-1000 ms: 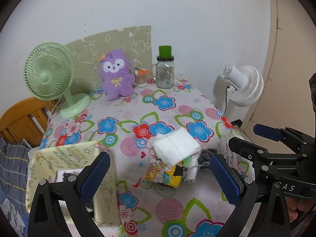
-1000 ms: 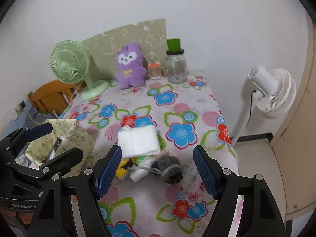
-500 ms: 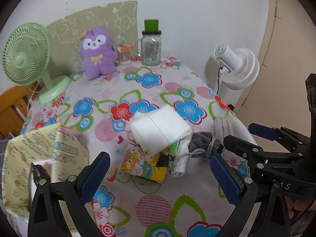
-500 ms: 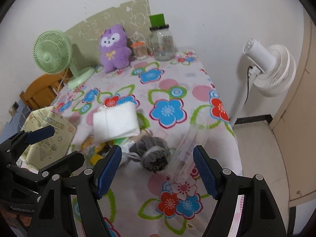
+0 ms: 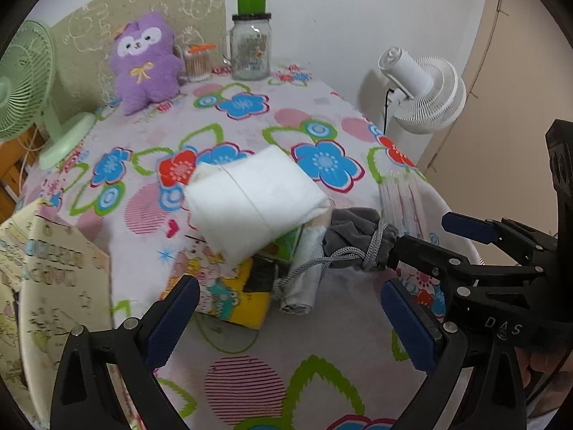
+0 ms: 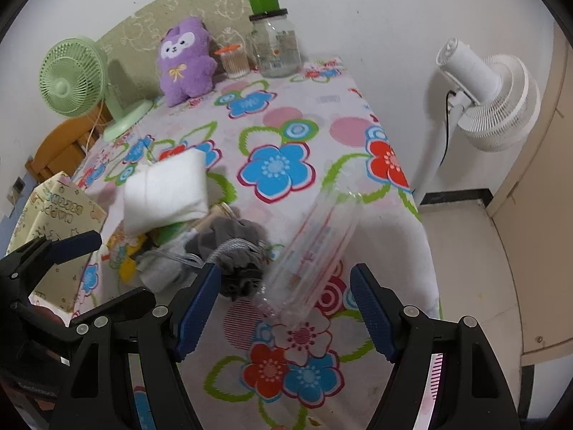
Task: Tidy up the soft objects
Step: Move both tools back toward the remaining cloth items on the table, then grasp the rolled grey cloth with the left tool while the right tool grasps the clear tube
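Soft pile [image 5: 272, 236], clear tube [image 6: 315, 251] beside grey pouch [image 6: 240, 251]

Black plastic left claw [image 5: 286, 319] and right claw [image 6: 284, 310], ribbed blue pads [image 5: 172, 319], silver screws, "DAS" lettering.

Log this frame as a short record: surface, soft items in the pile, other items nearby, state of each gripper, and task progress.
surface: table with floral cloth
soft pile: white folded cloth on top; grey drawstring pouch beside it; yellow cartoon pack underneath
nearby: clear plastic sleeve; patterned box at the left edge
back row: purple plush, glass jar, green fan
left gripper: open, empty
right gripper: open, empty
progress: nothing grasped yet
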